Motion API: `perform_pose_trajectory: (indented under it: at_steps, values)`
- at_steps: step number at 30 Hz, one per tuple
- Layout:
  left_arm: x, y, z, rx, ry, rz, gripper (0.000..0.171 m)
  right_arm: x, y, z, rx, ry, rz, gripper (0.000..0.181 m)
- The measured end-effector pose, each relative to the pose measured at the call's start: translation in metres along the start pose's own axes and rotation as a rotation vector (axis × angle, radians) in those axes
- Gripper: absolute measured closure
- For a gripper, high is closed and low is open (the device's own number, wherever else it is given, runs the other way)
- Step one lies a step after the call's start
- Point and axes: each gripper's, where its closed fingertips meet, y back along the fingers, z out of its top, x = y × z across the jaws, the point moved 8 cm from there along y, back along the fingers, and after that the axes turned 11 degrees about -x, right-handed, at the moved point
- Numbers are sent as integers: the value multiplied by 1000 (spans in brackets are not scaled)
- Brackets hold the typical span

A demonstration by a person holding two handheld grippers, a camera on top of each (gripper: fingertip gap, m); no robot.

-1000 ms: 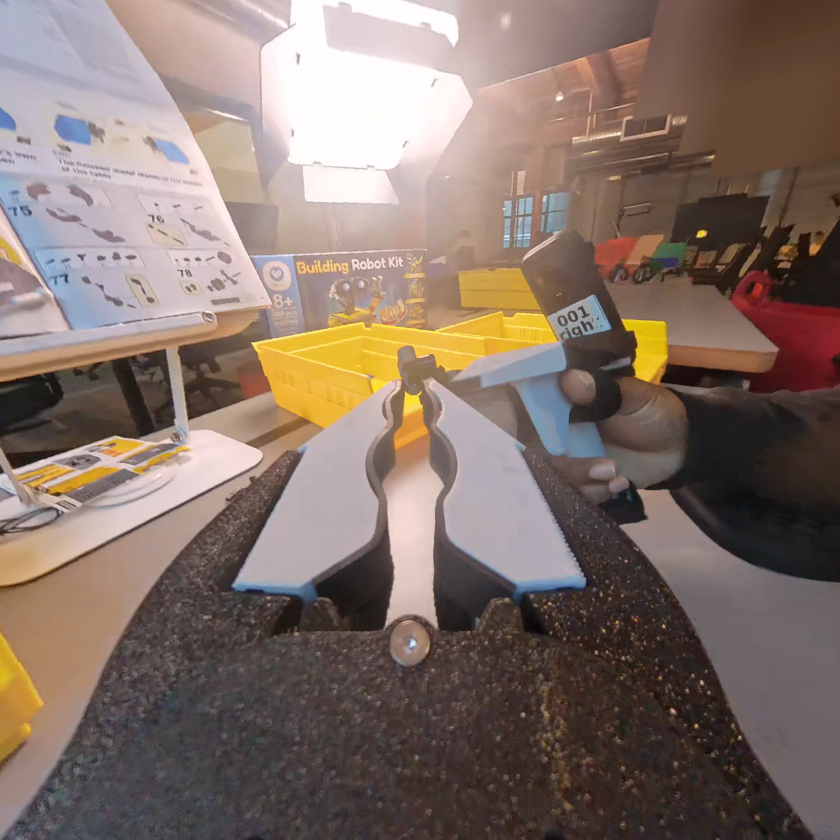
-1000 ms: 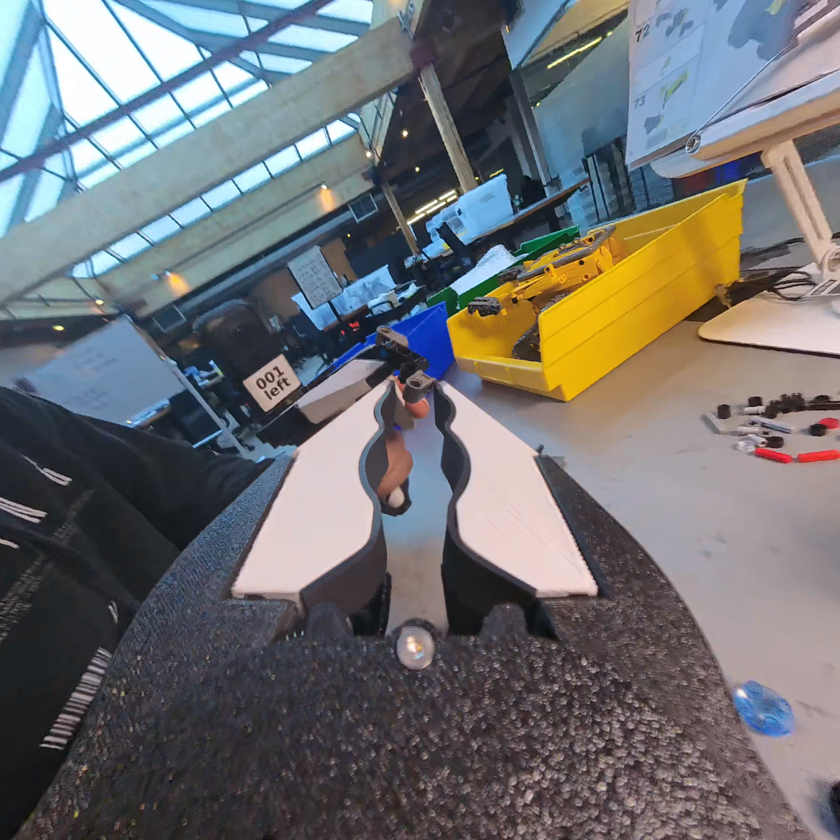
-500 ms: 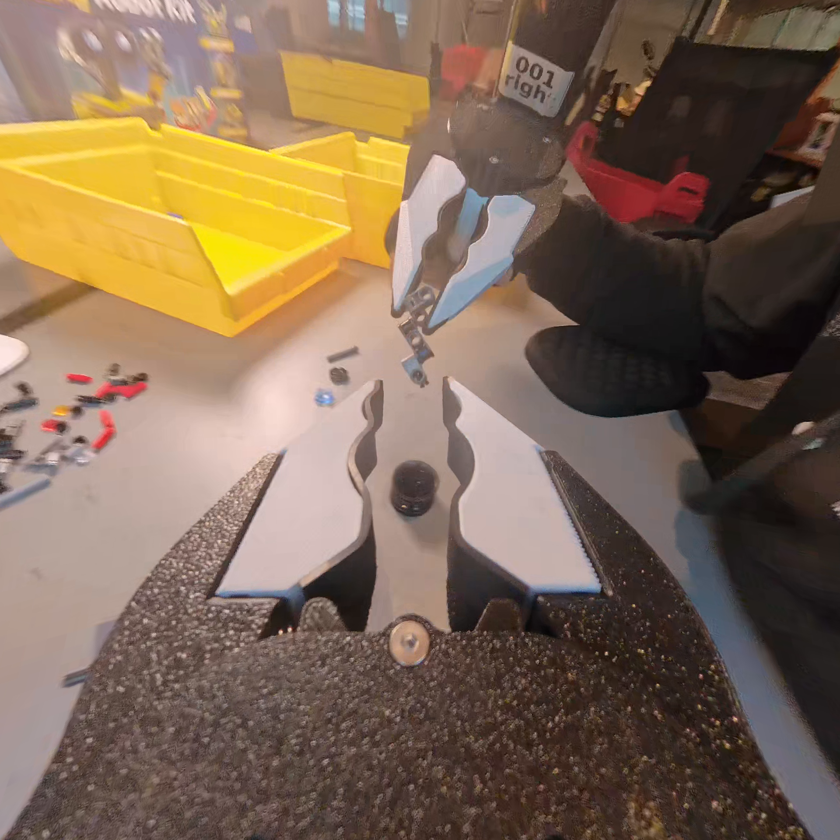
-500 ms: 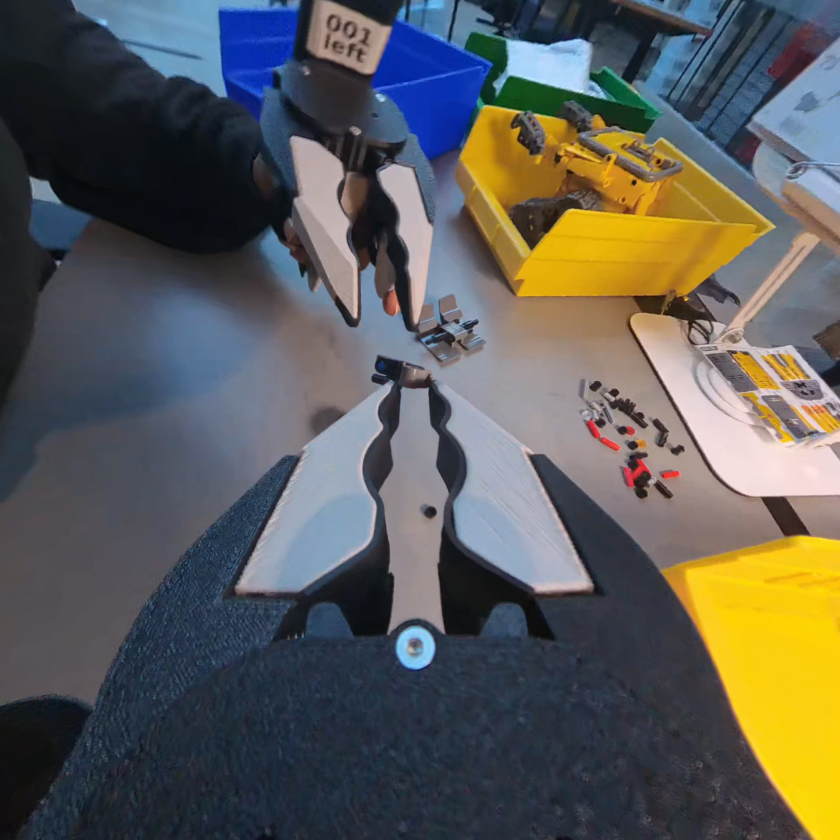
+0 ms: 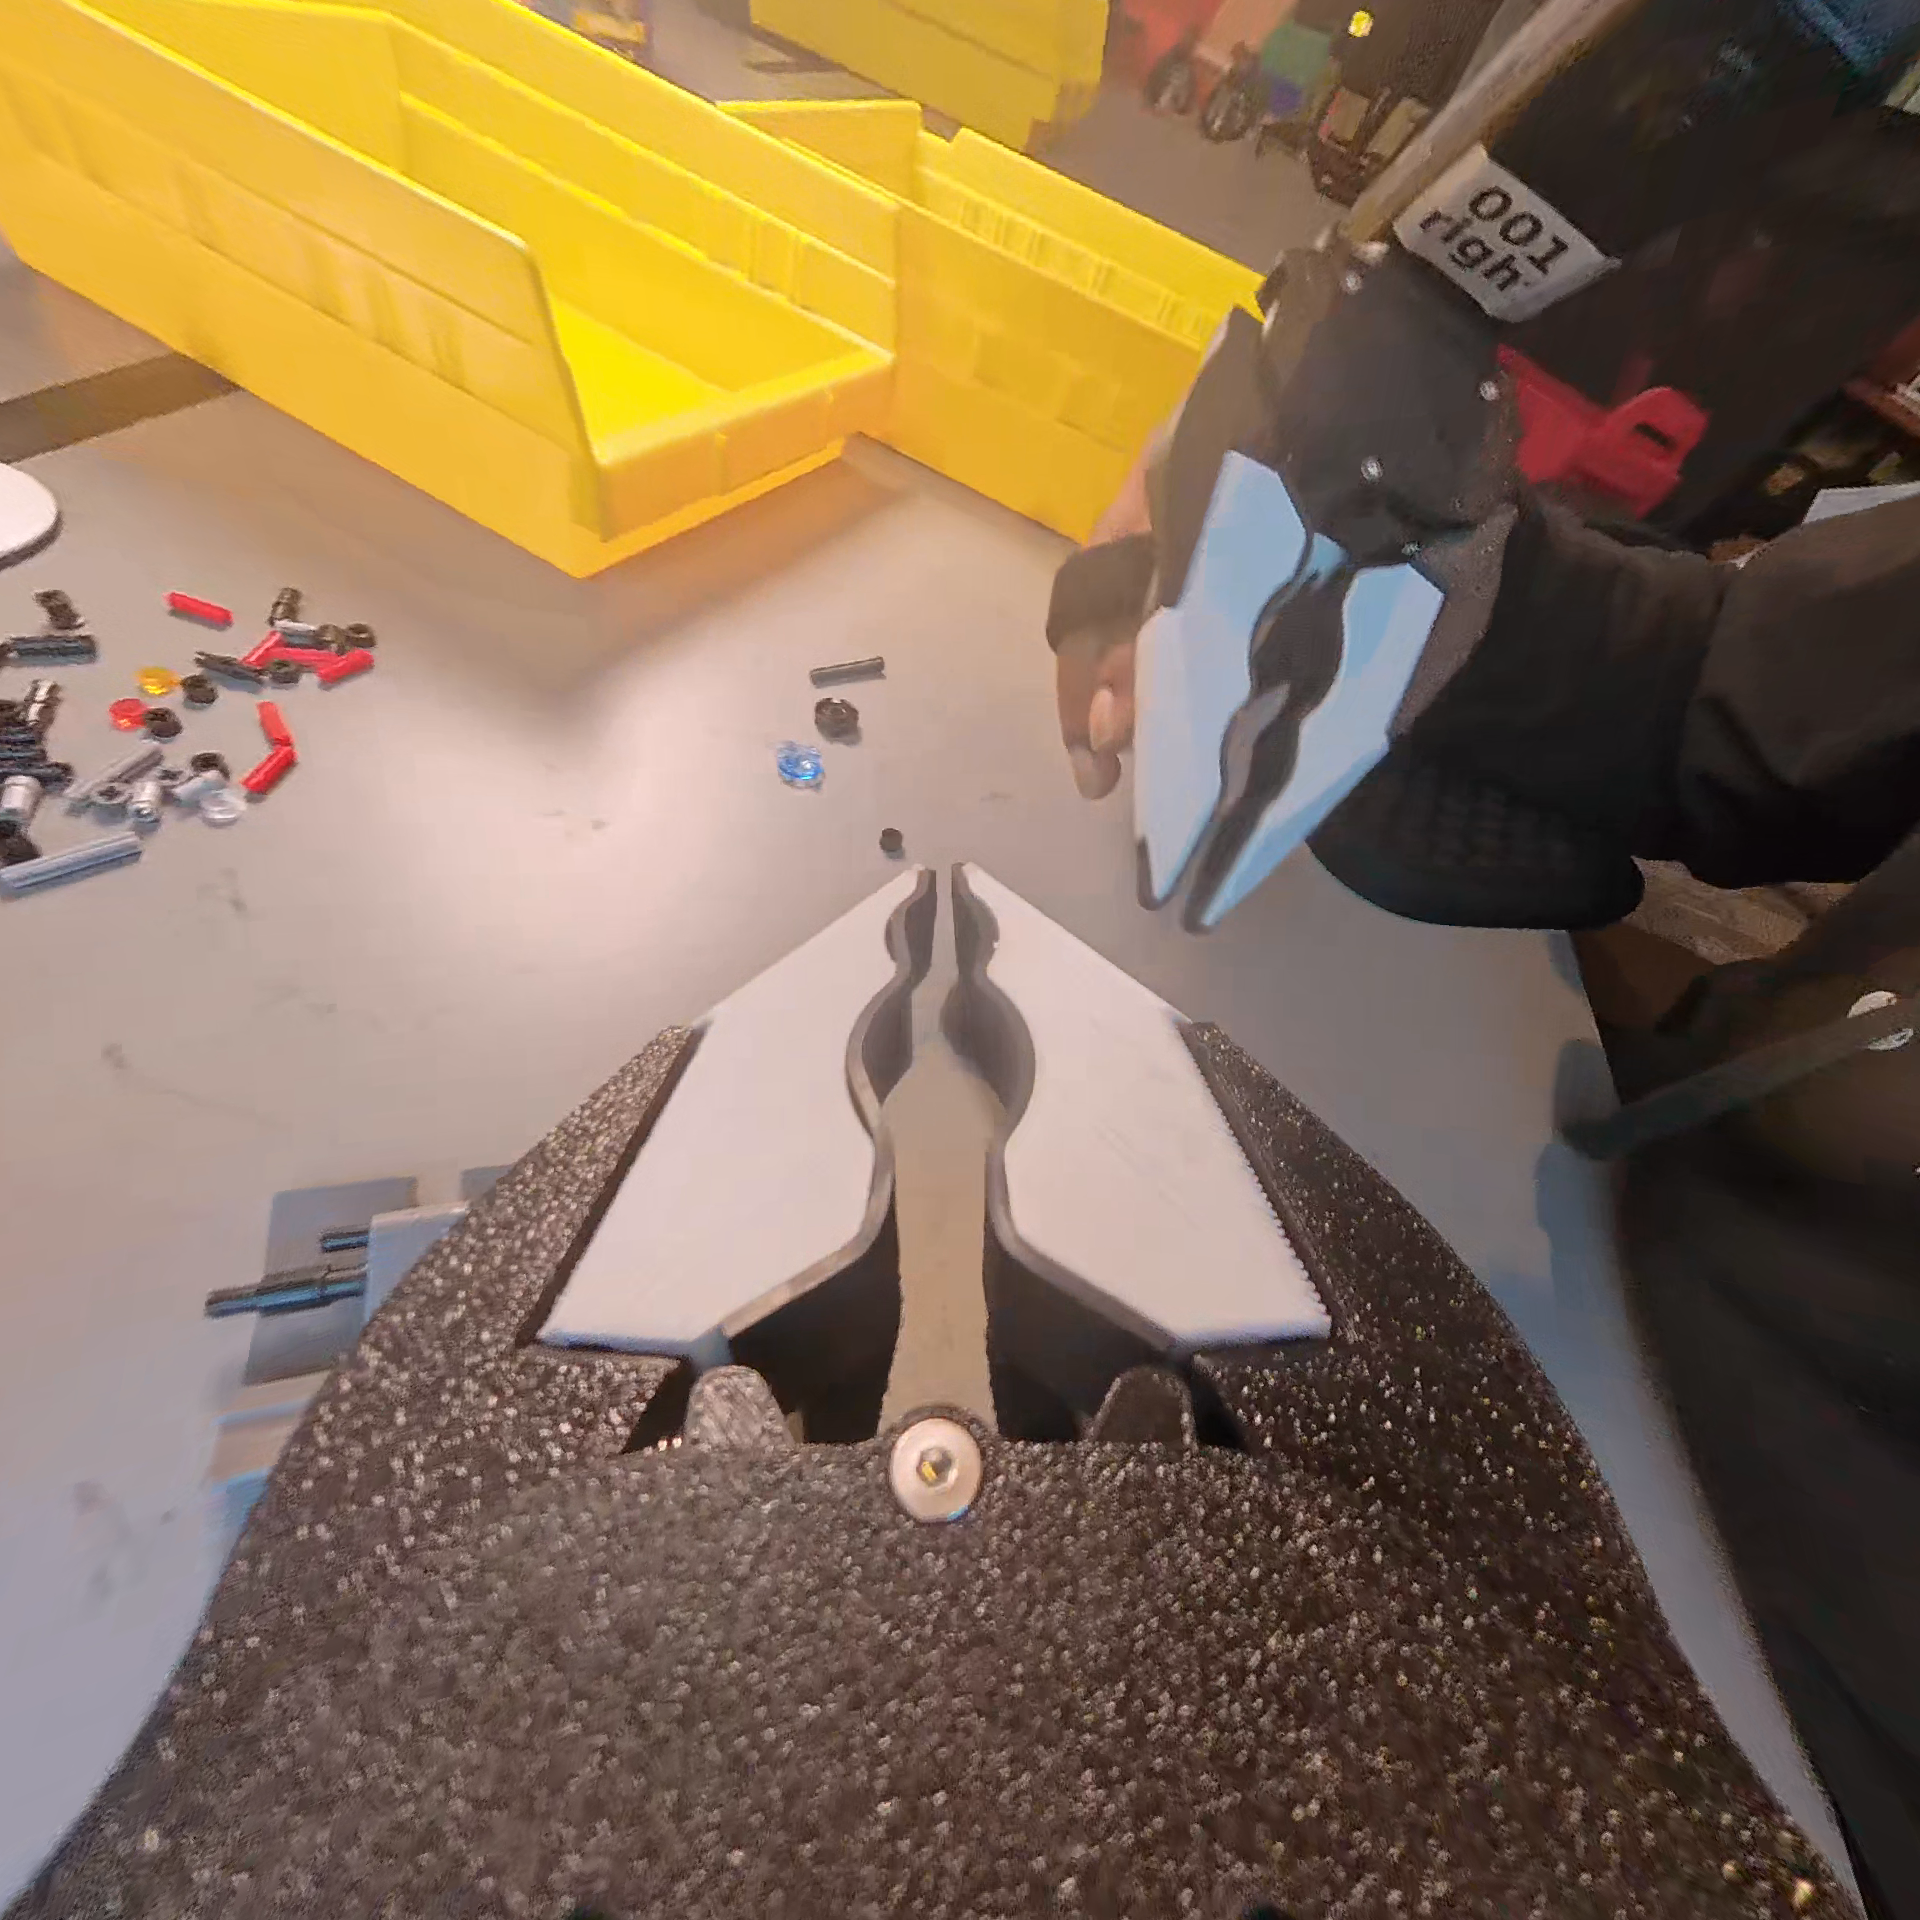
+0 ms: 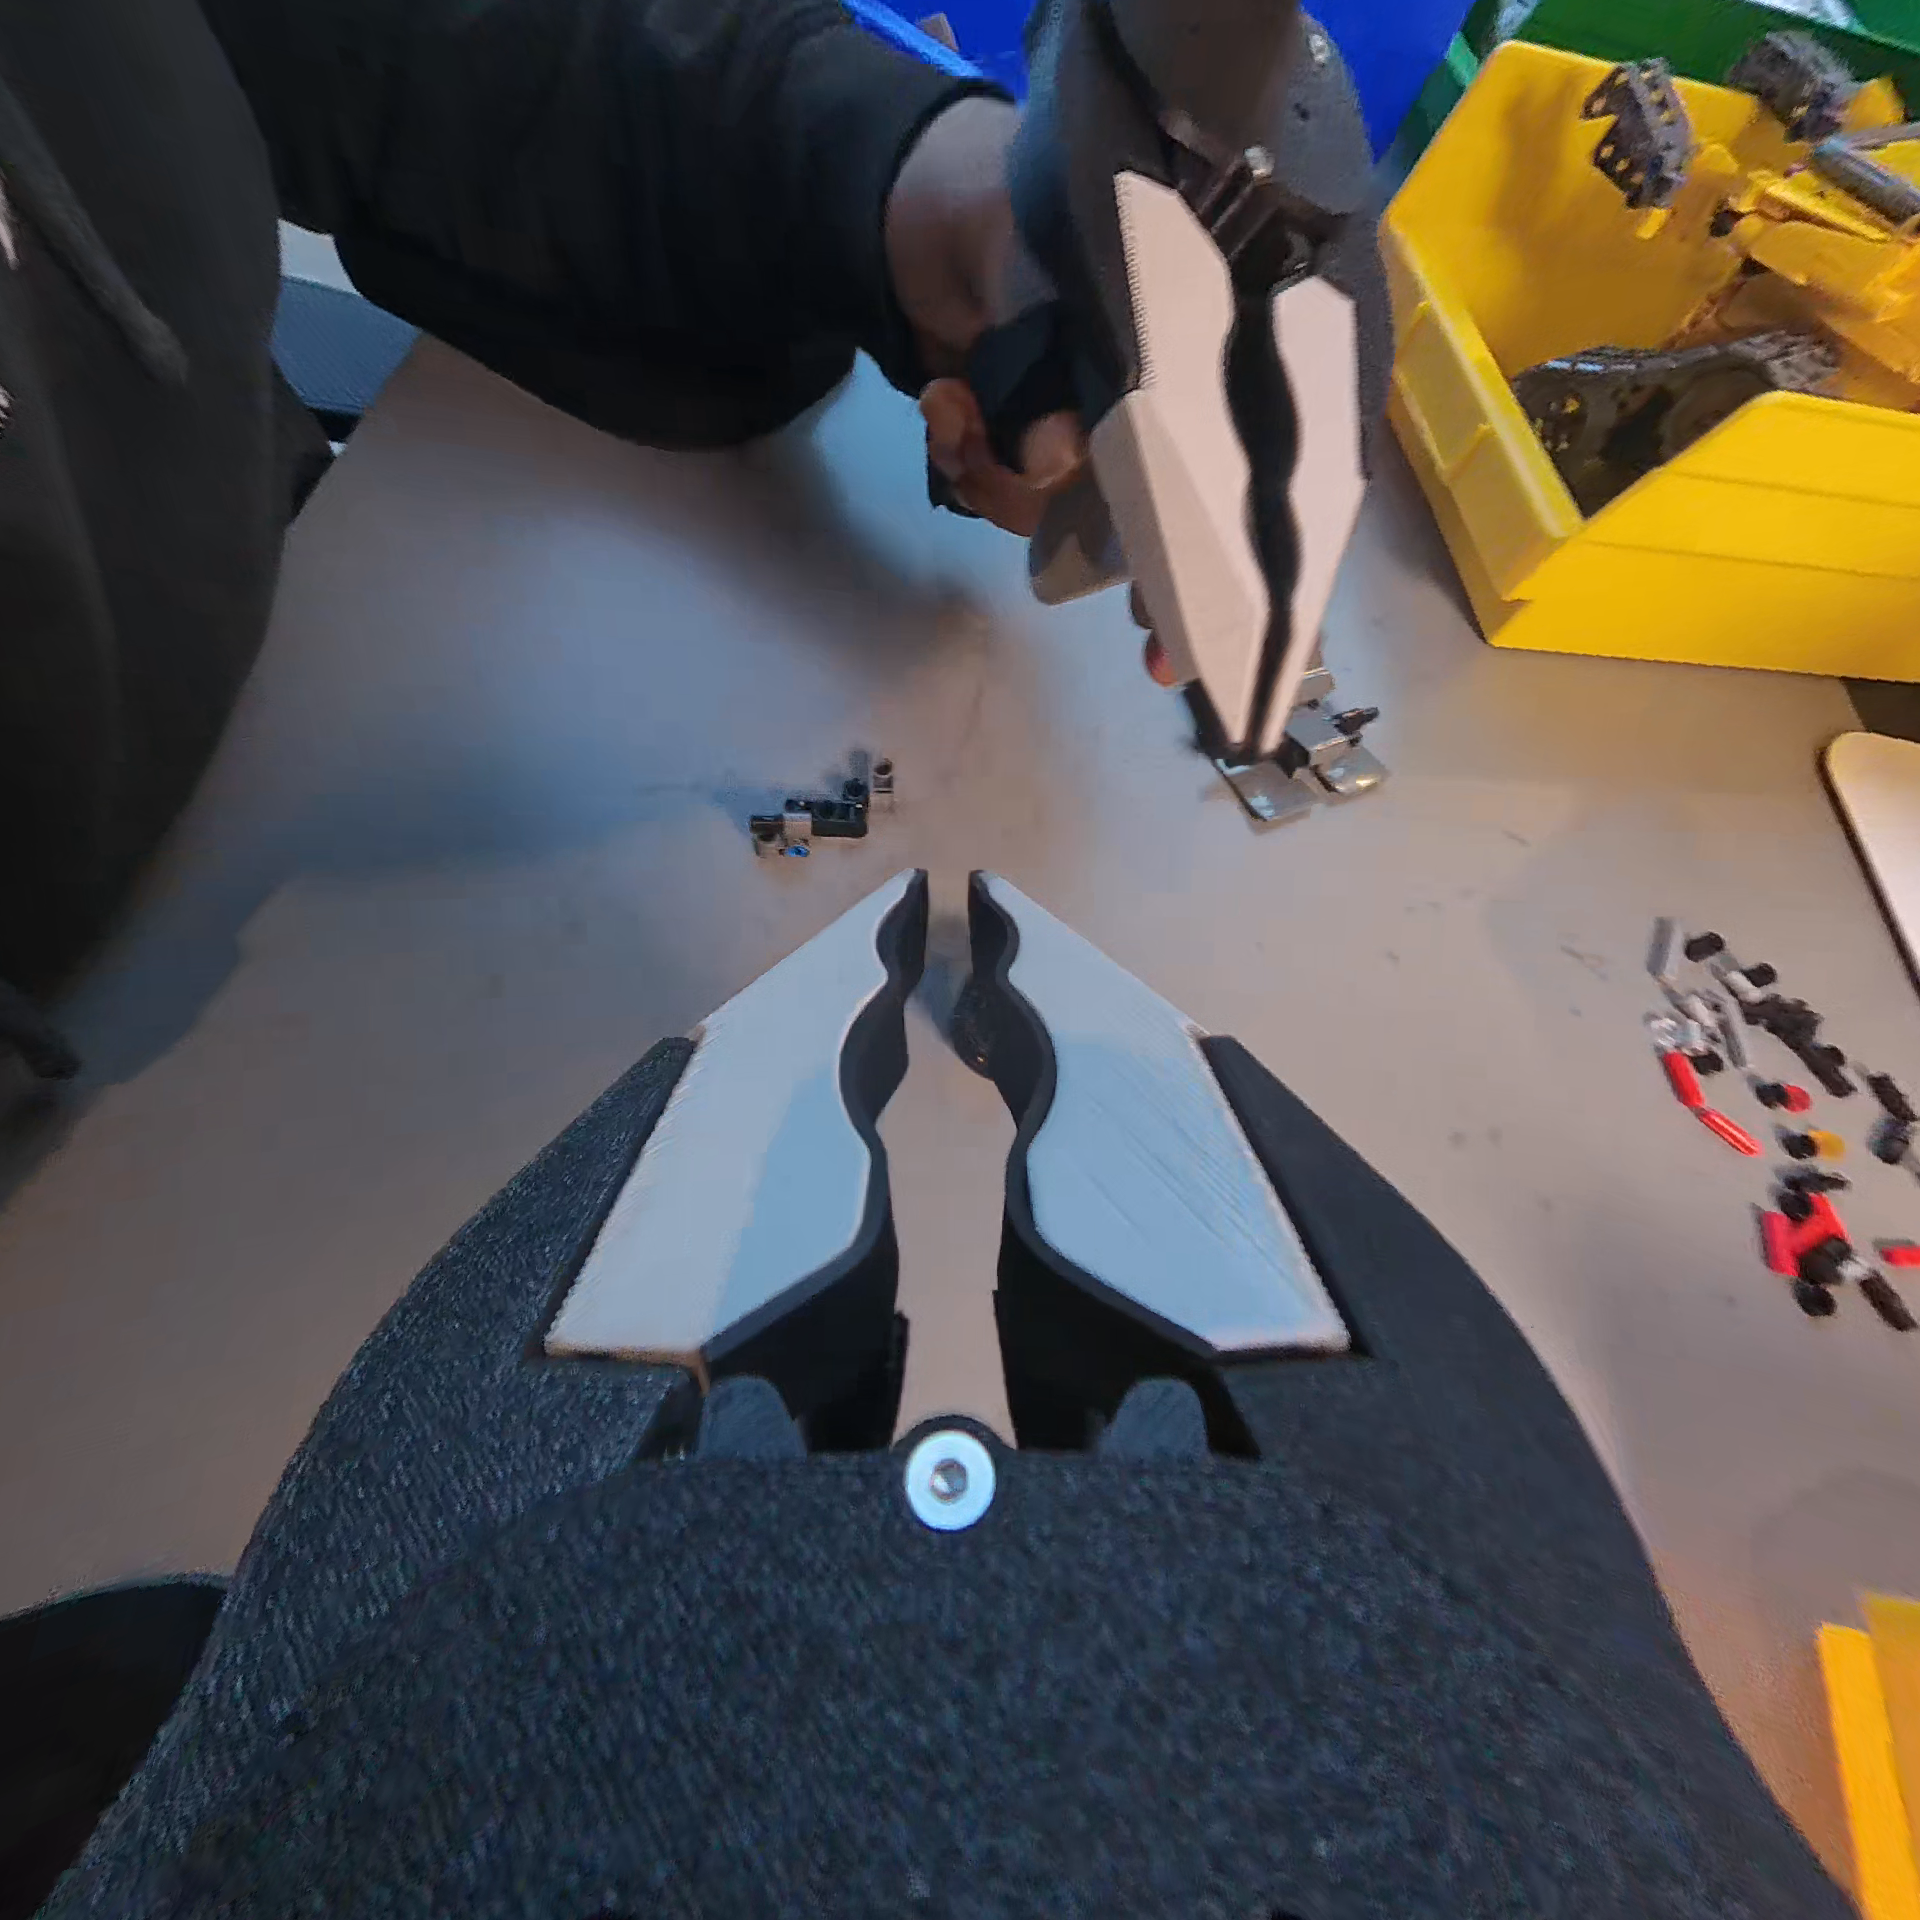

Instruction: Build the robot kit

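While both views were pointed down at the grey worktop [image 5: 520,935], each hand-held gripper was seen with pale, flat-faced fingers edged in wavy black rubber, set in a speckled black foam-like body. The left hand-held gripper [image 5: 942,871] was nearly closed, only a thin slit left at the tips, and nothing was held; a small black round piece [image 5: 890,840] lay just beyond its tips. The right hand-held gripper [image 6: 945,875] showed a narrow gap at the tips and was likewise empty.

Only the left wrist view showed the open yellow plastic bins [image 5: 623,343] with ribbed walls, a translucent blue stud [image 5: 799,764], a black pin [image 5: 846,672], a black ring-shaped piece [image 5: 834,717], and a scatter of red, black and grey pins [image 5: 187,717]. A grey flat-plated assembly with black pins [image 5: 312,1278] was seen partly hidden behind the gripper body.

Only the right wrist view showed a small black-and-grey jointed assembly [image 6: 826,805] lying on the worktop just beyond the right tips, apart from them. The left gripper's tips were seen there directly over the grey plated piece [image 6: 1304,758]; contact could not be judged. A yellow bin holding a yellow-and-black built model [image 6: 1714,291] was seen at the upper right.
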Motion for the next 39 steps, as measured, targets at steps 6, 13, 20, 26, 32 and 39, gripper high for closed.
perform_pose_trajectory:
  at_steps: [6, 13, 20, 26, 32, 39]
  values:
    - [7, 19, 5, 44, -73, 18, 161, 21, -34, -10, 130, -20, 120, 159]
    - [-4, 39, -10, 215, -156, -179, 154, 36, -69, -13, 246, -10, 129, 156]
    - [-21, 33, -10, 102, -75, -363, 143, 12, -27, 12, -203, -188, 139, 165]
    - [-36, 23, 26, -296, 20, -399, 144, -7, 12, 36, -696, -389, 205, 165]
    - [-49, 14, 34, -350, 50, -434, 155, -4, 9, 38, -718, -396, 234, 165]
    - [-39, 9, 22, -198, 12, -319, 156, -6, 8, 25, -433, -280, 114, 164]
